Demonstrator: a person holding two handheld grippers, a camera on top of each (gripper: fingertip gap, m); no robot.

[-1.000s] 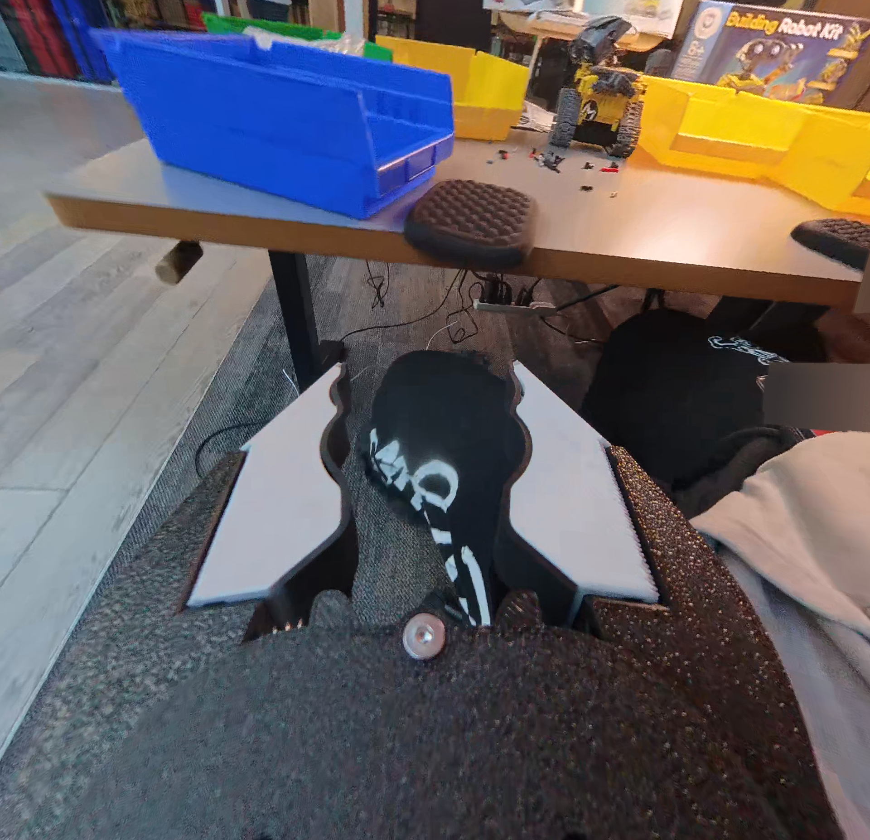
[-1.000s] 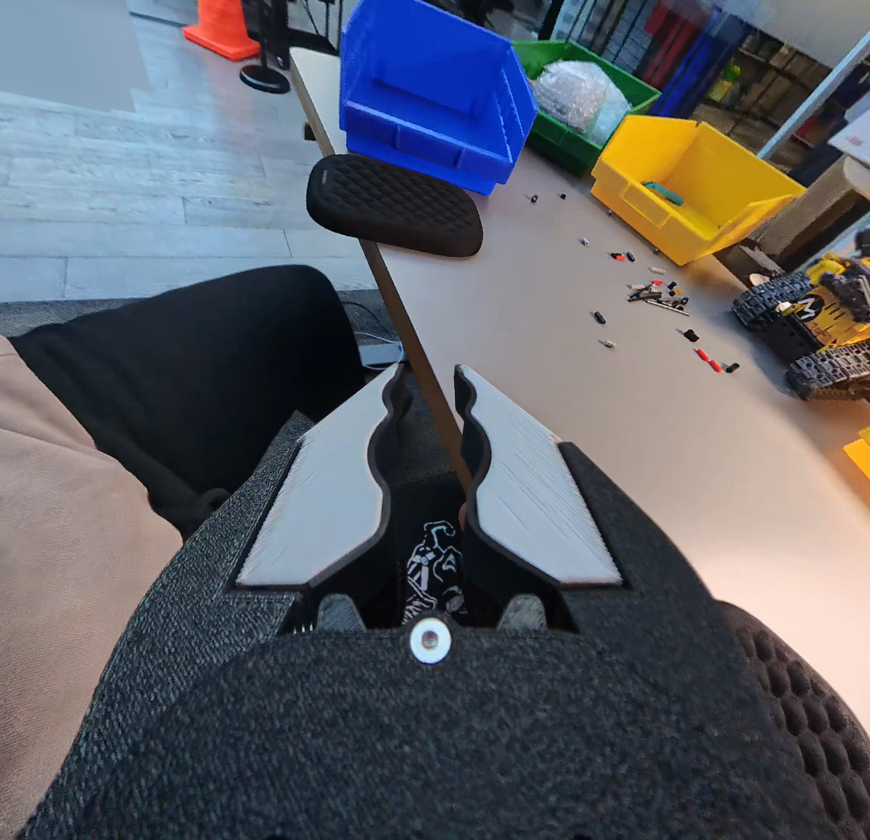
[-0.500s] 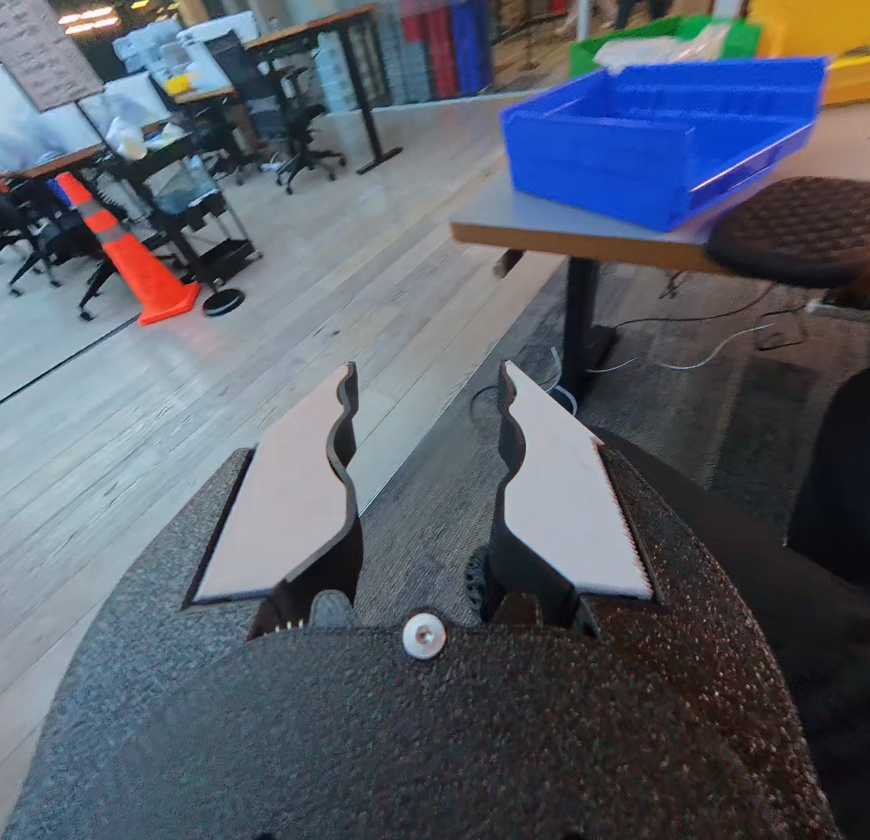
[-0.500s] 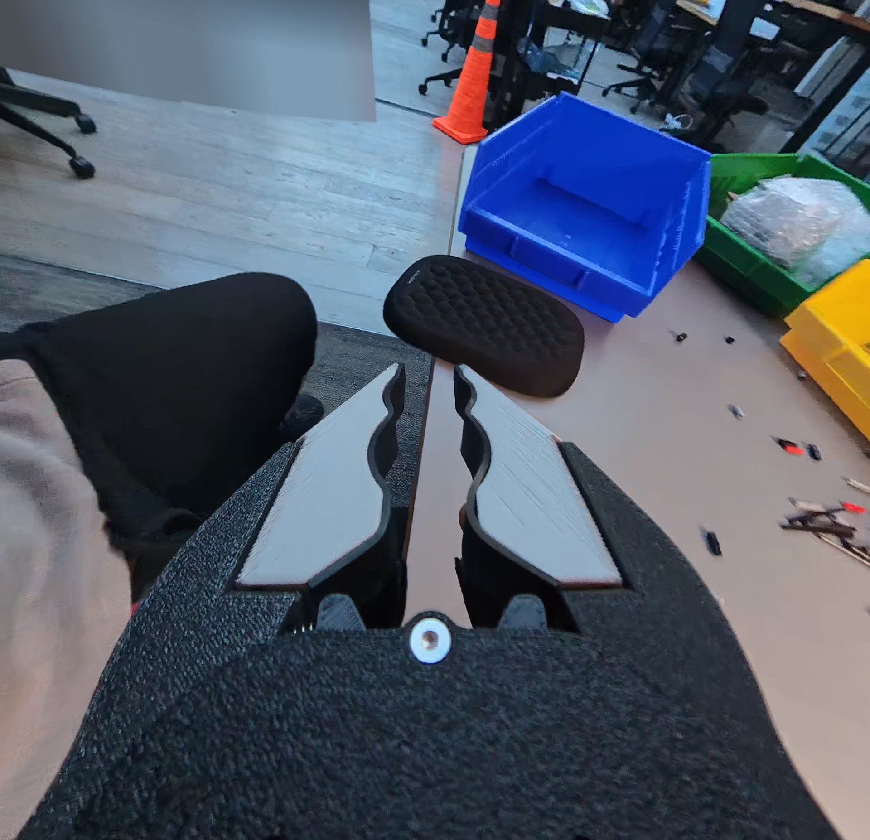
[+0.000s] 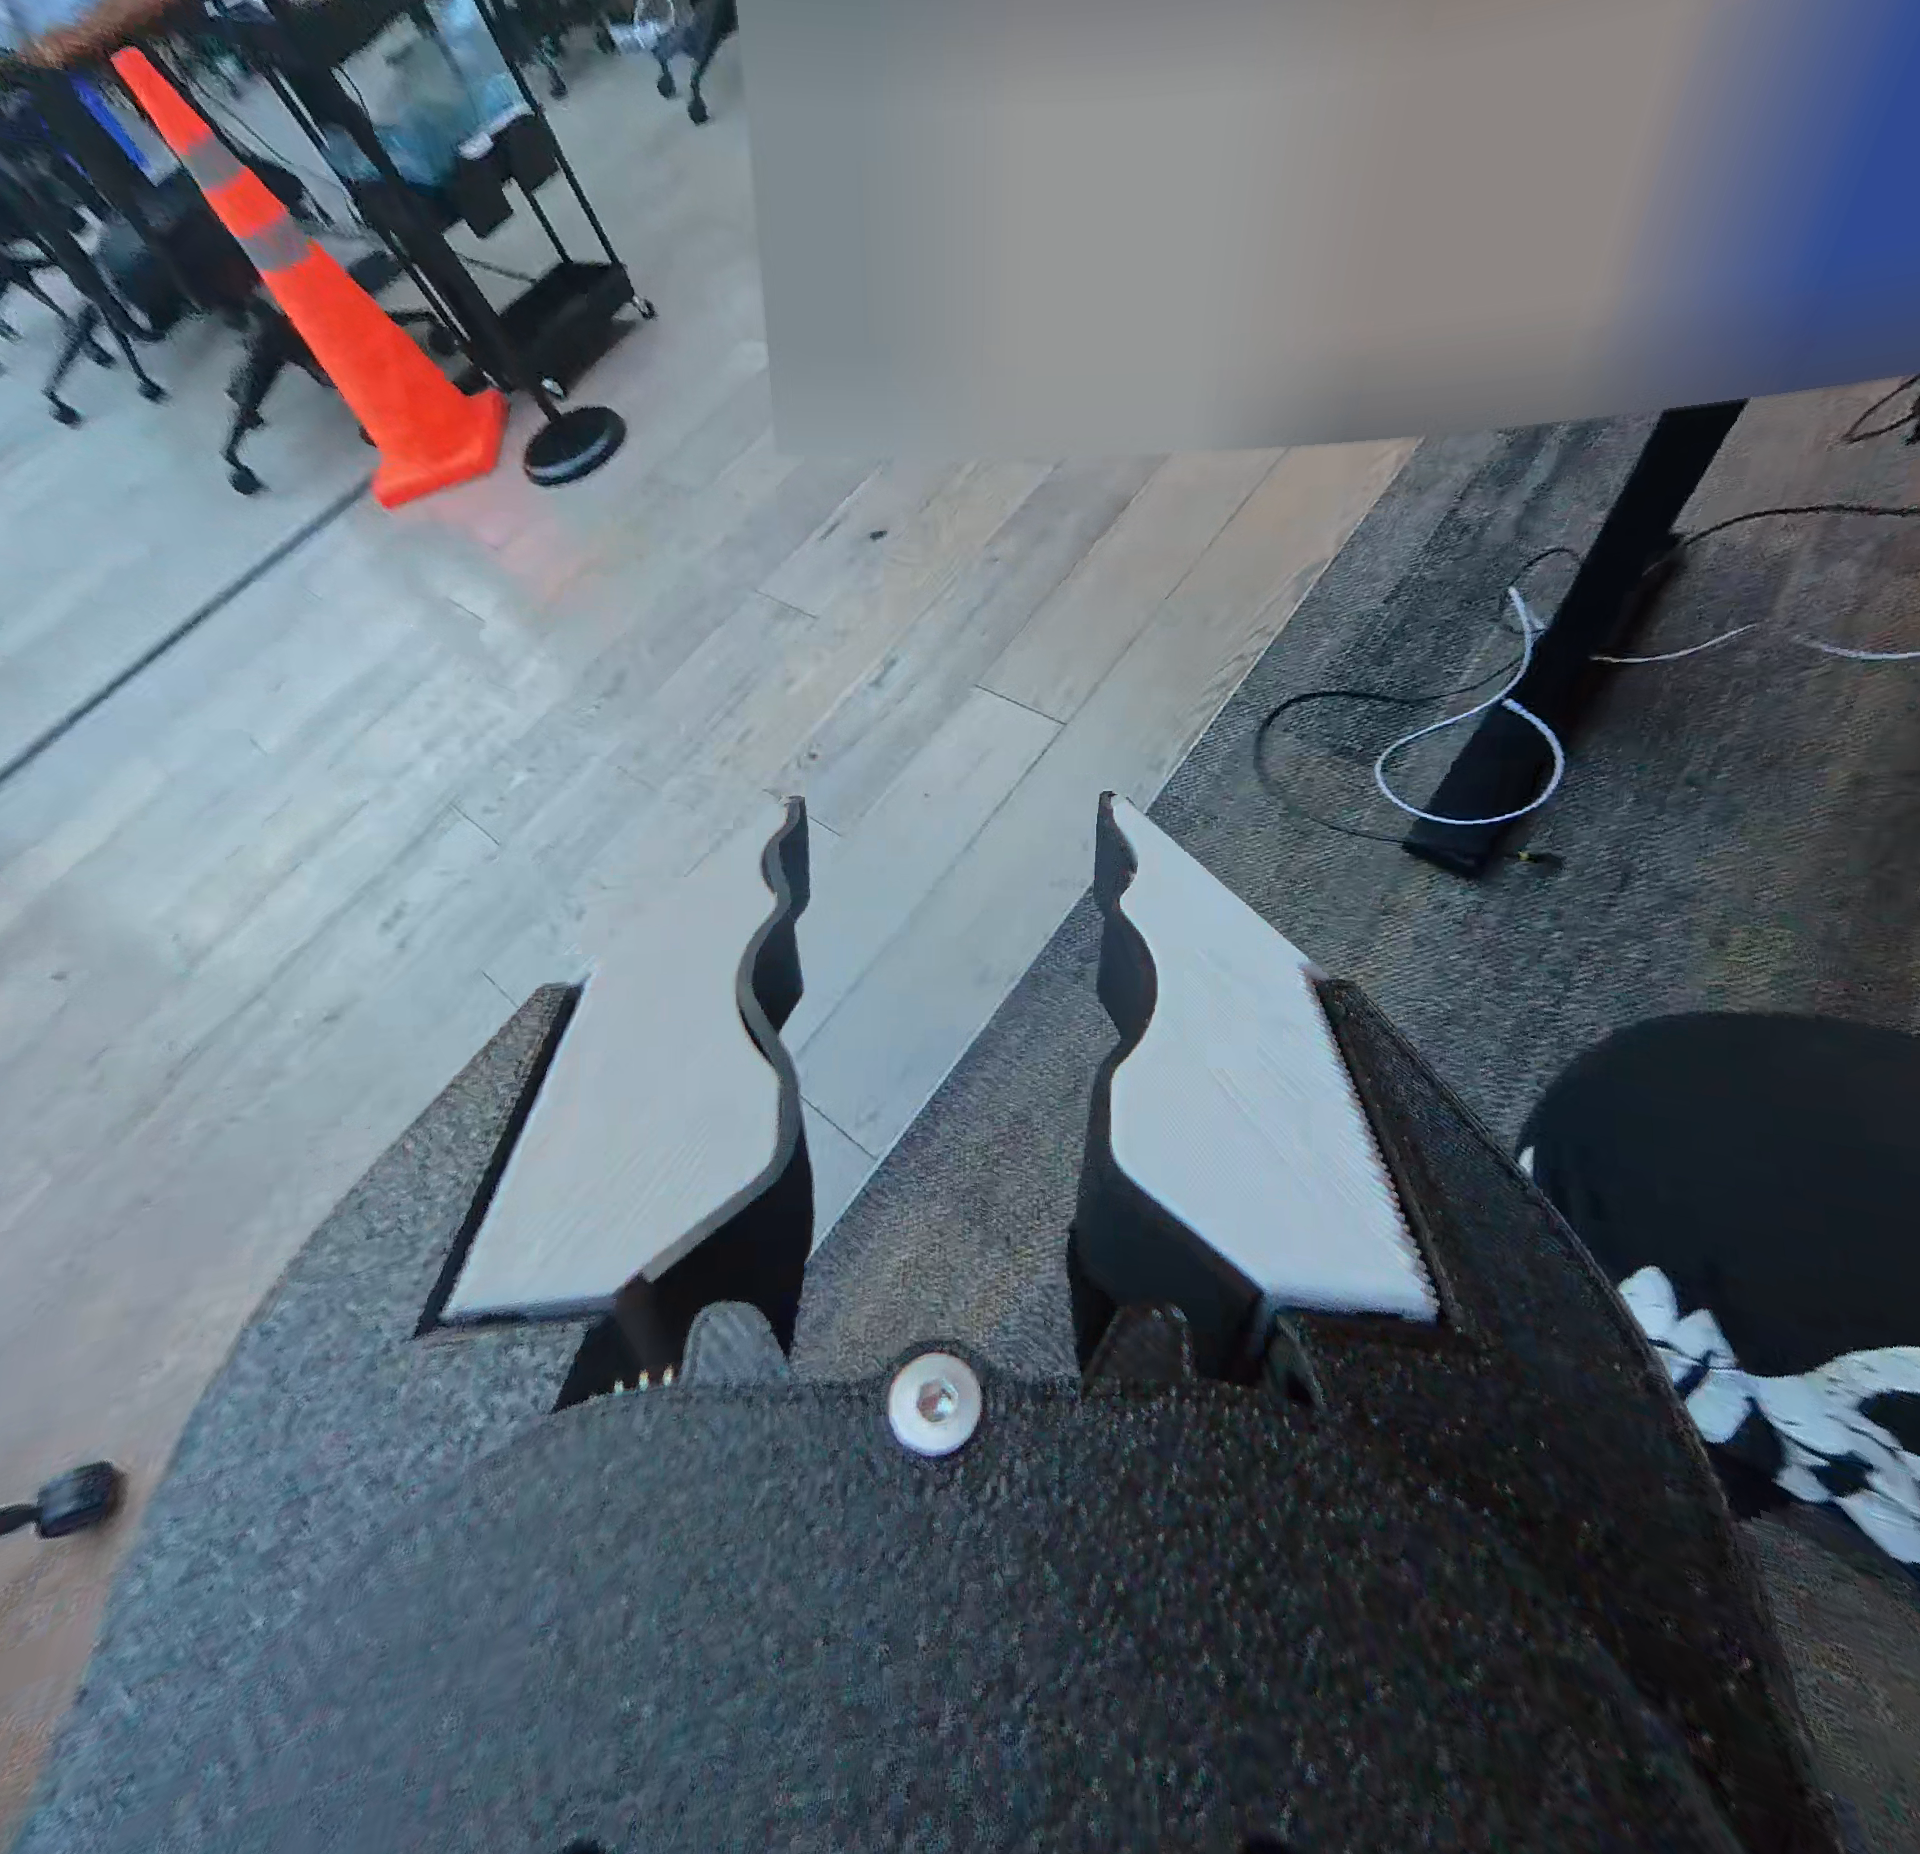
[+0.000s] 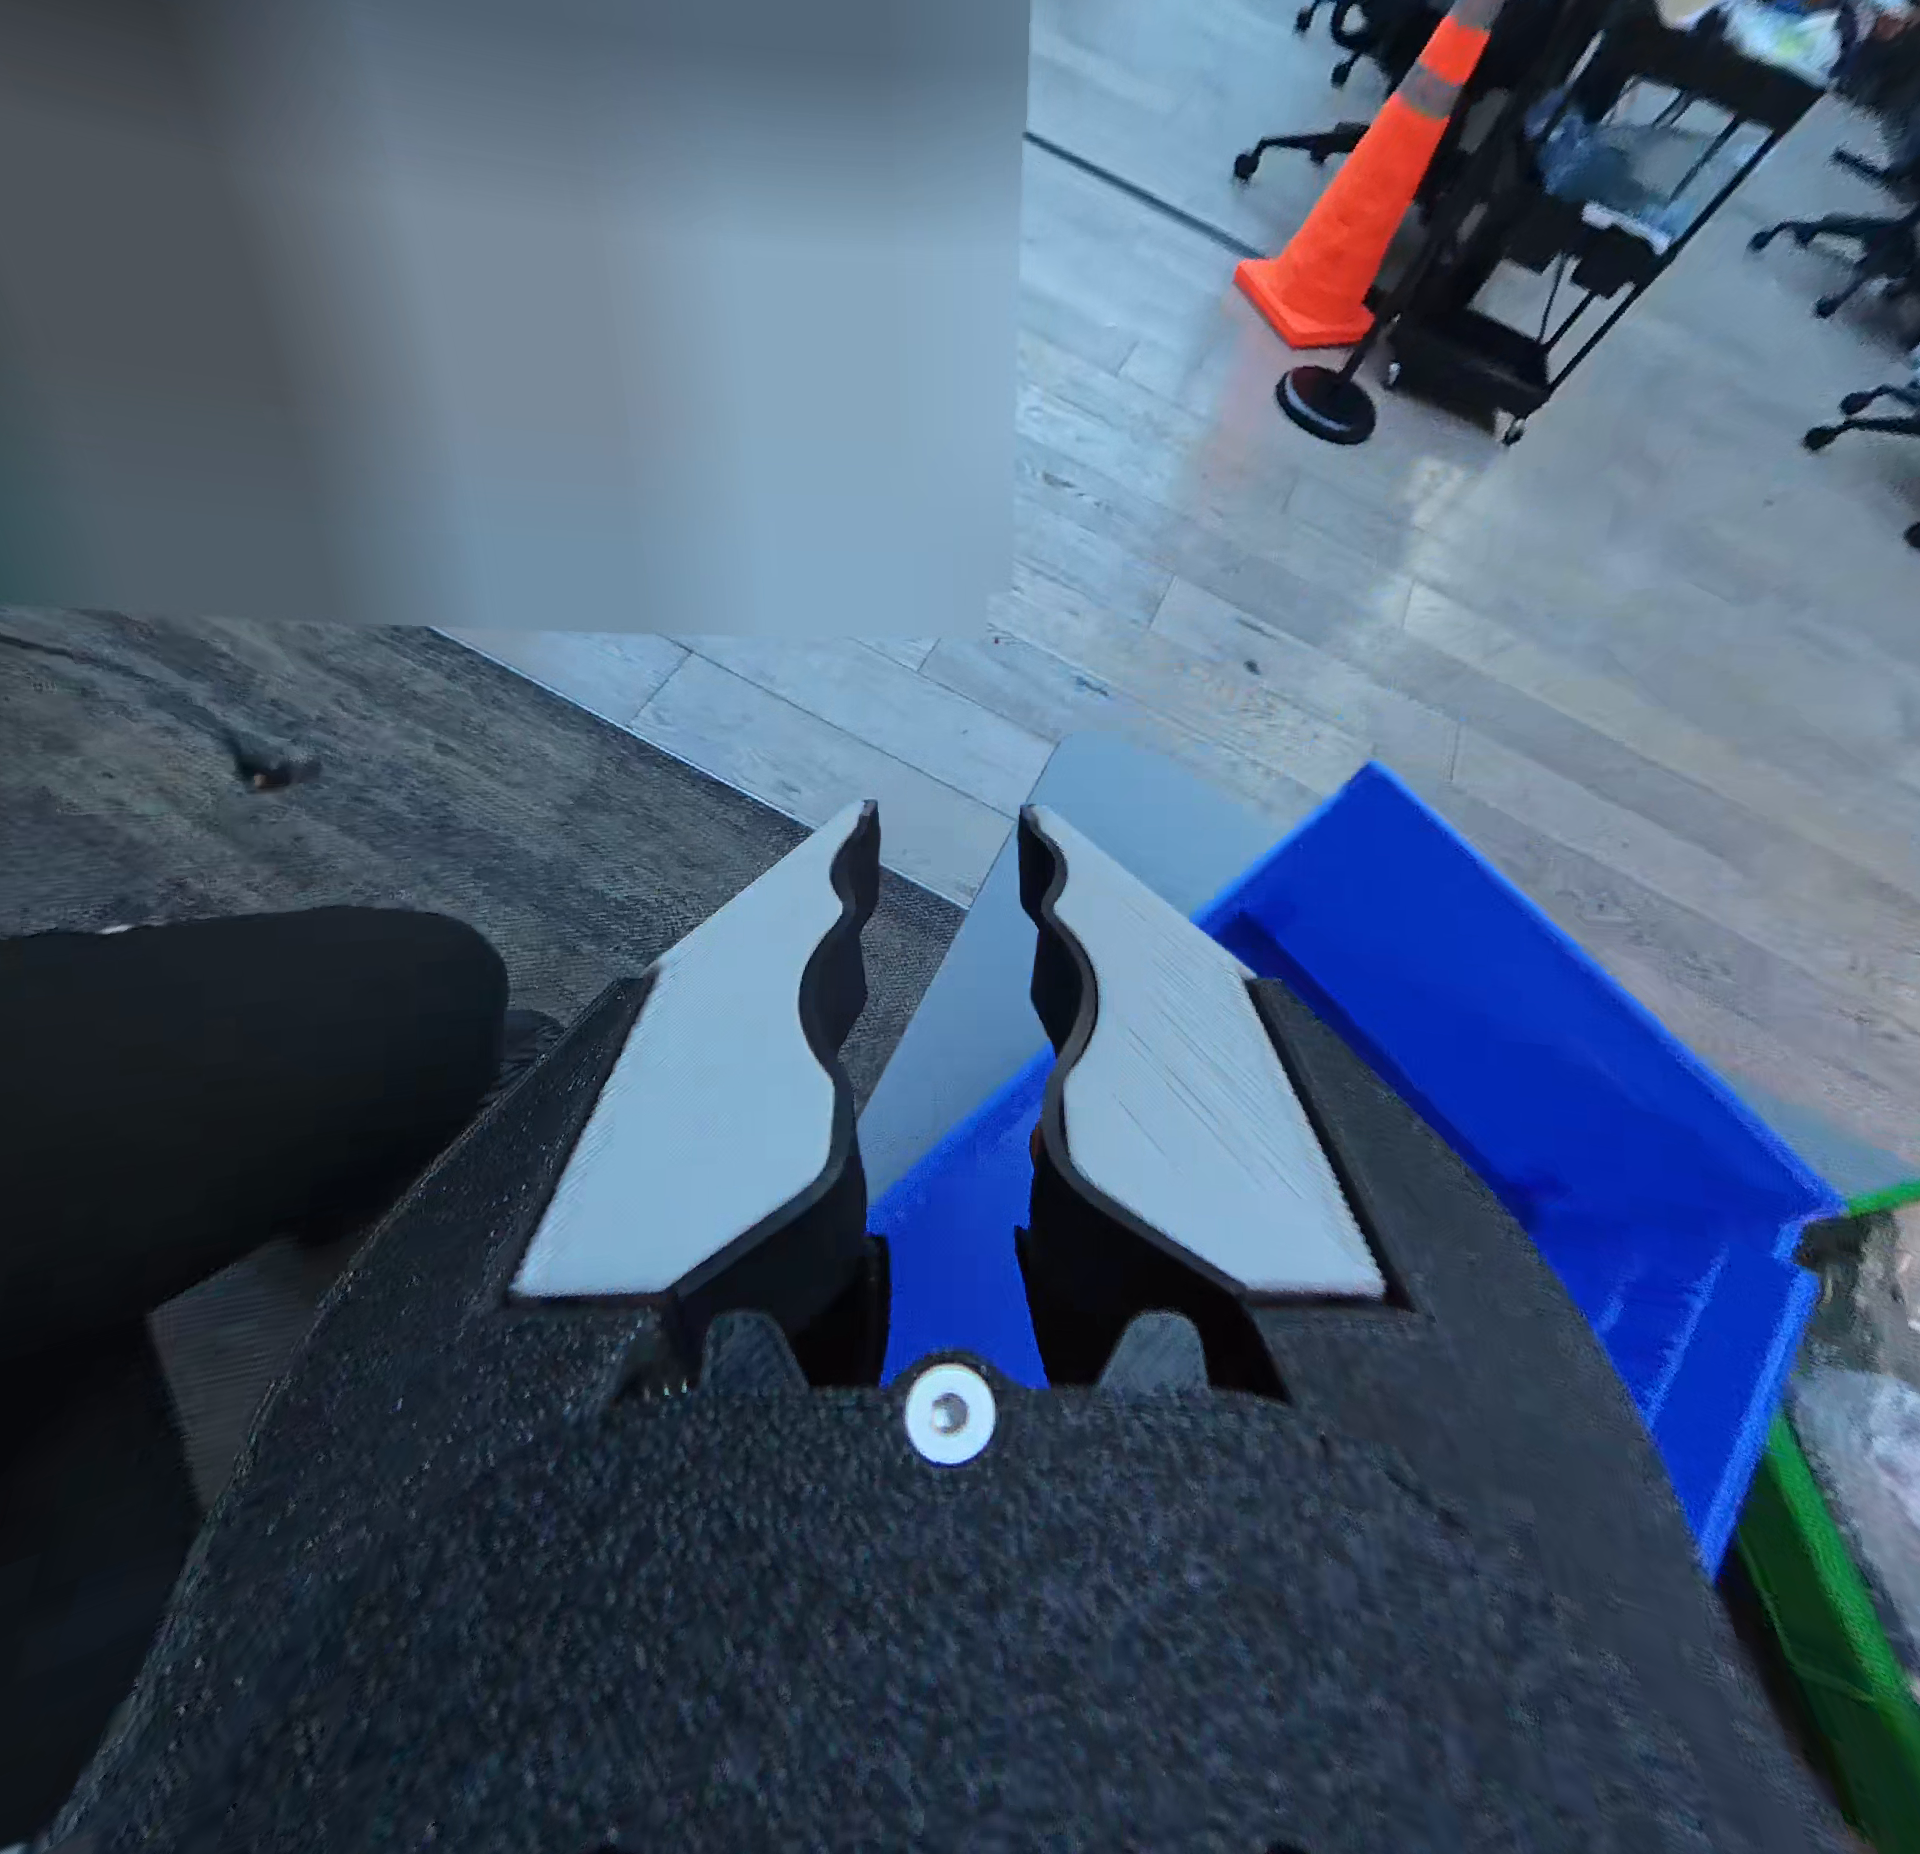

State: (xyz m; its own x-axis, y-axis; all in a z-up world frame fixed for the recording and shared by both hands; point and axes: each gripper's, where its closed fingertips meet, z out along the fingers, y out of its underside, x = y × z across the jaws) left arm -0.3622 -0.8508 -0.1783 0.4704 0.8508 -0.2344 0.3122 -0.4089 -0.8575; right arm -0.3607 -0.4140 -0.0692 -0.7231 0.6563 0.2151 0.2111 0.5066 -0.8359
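Observation:
My left gripper [image 5: 951, 817] is open and empty. It hangs over the floor, where grey wood planks meet dark carpet, beside a person's black-and-white shoe [image 5: 1787, 1285]. My right gripper [image 6: 948, 822] is open with a narrower gap and holds nothing. It hovers above the near corner of the table [image 6: 1132, 796], over the left end of an empty blue bin [image 6: 1507, 1077].
An orange traffic cone [image 5: 343, 298] stands on the wood floor, also in the right wrist view [image 6: 1371, 183]. A black cart [image 6: 1579, 215] and office chairs stand behind it. A black table leg [image 5: 1590, 641] with loose cables is on the carpet. A green bin [image 6: 1839, 1596] sits beside the blue one. A person's black-clad leg [image 6: 229, 1056] is at left. My hands' fingertips stand some 45 centimeters from each other.
Both grippers have swung left, away from the table top. The left view now faces the floor and cone. The right gripper has moved over the blue bin. Both stay open.

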